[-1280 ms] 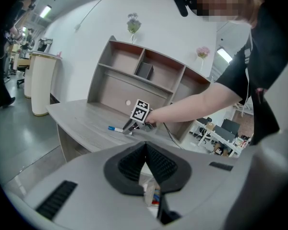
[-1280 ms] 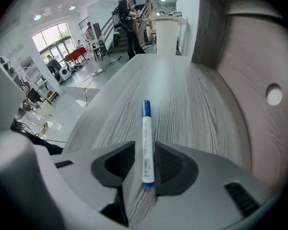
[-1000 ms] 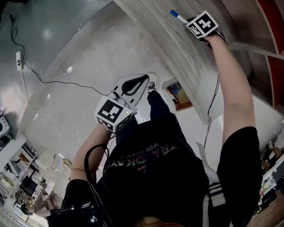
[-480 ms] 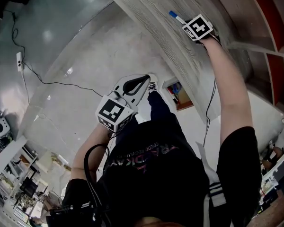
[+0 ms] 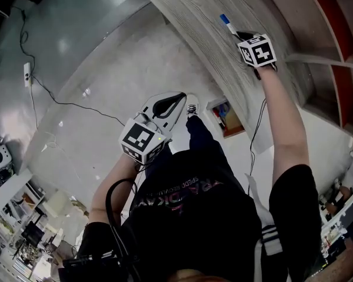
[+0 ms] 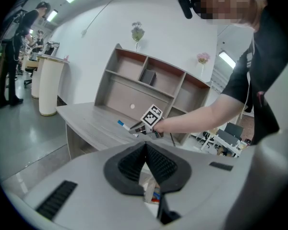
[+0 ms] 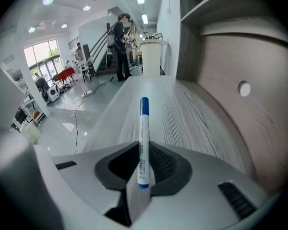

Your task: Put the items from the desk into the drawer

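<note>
Checking station status: what does the right gripper (image 5: 240, 36) carry? (Operator)

Its jaws have just been closing and clamp a marker pen (image 7: 143, 138) with a white barrel and a blue cap. In the right gripper view the marker pen stands between the ribbed pads, cap end pointing away along the grey wood-grain bench (image 5: 194, 16). (Technician)

Where does that sit in the head view? (Operator)

The right gripper is at 1 o'clock of the frame, over the bench. The marker pen projects from it toward 11 o'clock. Whether the cap touches the bench surface cannot be determined. (Technician)

State of the left gripper (image 5: 175, 98)? (Operator)

Jaws together, nothing between them. The left gripper view shows both black ribbed faces meeting at the tip. The left gripper hangs near frame centre in the head view, off the bench and above the floor (image 5: 94, 122). (Technician)

And the drawer (image 5: 225, 117)? (Operator)

Open, at 3 o'clock of the left gripper, below the bench edge. It contains coloured items too small to identify. A shelf unit (image 6: 149, 75) stands at the back of the bench, at 12 o'clock in the left gripper view. (Technician)
</note>
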Demonstrator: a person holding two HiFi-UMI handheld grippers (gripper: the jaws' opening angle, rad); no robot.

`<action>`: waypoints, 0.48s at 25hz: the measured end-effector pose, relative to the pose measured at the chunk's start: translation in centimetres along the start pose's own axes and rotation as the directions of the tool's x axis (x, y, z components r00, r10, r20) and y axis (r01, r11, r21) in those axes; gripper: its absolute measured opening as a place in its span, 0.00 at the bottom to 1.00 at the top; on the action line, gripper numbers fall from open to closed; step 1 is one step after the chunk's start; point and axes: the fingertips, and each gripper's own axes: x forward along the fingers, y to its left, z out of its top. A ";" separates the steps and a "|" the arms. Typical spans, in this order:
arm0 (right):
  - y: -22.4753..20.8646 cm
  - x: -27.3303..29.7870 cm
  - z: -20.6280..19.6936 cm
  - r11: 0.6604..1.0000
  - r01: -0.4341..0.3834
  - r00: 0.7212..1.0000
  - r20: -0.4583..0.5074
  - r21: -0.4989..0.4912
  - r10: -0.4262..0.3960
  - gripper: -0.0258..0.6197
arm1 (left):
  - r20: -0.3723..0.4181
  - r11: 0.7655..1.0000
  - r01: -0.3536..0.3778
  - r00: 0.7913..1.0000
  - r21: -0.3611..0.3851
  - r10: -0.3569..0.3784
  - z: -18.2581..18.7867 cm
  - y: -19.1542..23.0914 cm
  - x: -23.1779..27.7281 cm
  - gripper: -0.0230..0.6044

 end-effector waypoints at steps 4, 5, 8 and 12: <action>2.1 -4.2 3.0 0.989 -0.062 0.974 0.224 0.134 0.030 0.16 | 0.025 1.000 0.005 1.000 0.008 -0.006 0.7 0.3 -0.9 0.06; 2.9 -5.4 3.9 0.984 -0.087 0.958 0.283 0.158 0.040 0.16 | 0.032 1.000 0.008 0.999 0.013 -0.009 0.9 0.5 -1.0 0.06; 5.9 -8.8 6.4 0.972 -0.145 0.910 0.410 0.184 0.059 0.16 | 0.053 1.000 0.012 0.998 0.025 -0.013 1.4 1.0 -1.8 0.06; 10.7 -13.7 8.5 0.963 -0.194 0.848 0.525 0.188 0.069 0.16 | 0.072 0.999 0.030 0.997 0.029 -0.032 1.8 0.2 -3.5 0.06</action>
